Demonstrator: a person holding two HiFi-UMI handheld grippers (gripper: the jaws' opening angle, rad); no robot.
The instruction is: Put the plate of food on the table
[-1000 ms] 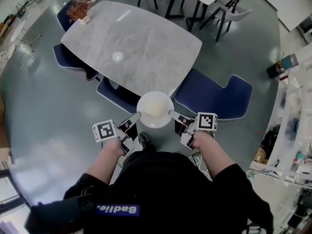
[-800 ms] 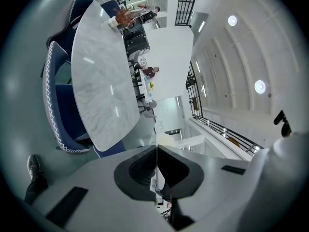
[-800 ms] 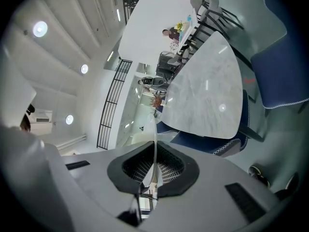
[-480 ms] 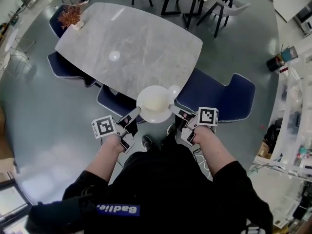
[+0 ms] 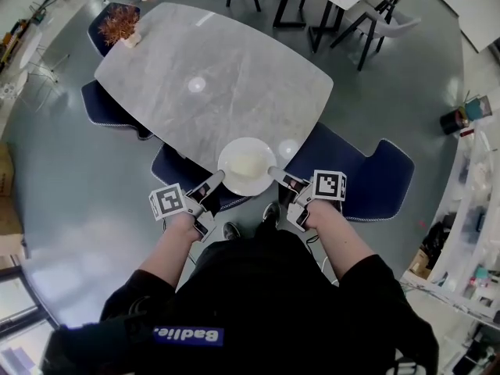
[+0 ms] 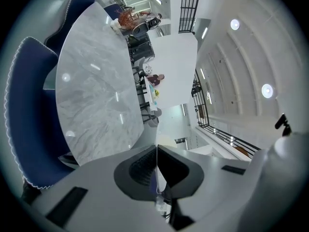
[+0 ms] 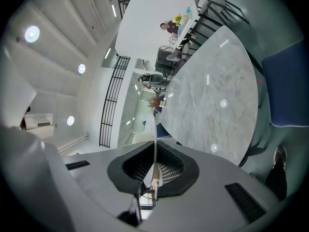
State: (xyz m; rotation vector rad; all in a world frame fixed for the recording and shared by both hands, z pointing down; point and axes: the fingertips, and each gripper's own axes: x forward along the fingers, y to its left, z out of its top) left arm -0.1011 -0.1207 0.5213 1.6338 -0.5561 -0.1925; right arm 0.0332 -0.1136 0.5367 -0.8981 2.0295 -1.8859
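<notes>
Plate of food (image 5: 248,166) carried level, left gripper (image 5: 215,180) and right gripper (image 5: 275,173) each clamped on opposite rims, probably so it cannot tip. It hangs at the table's (image 5: 211,76) near edge, above the blue chairs (image 5: 355,170); whether it touches cannot be told. Open marble ahead, with the plant (image 5: 119,23) well apart at the far corner.

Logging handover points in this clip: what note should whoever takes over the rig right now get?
The left hand-held gripper is shut on the left rim of the plate; the right hand-held gripper is shut on its right rim.
The plate, holding pale food, is at the near edge of the table, between two blue chairs.
Done: plate carried to the table.
Left: set it on the tabletop, open both grippers.
</notes>
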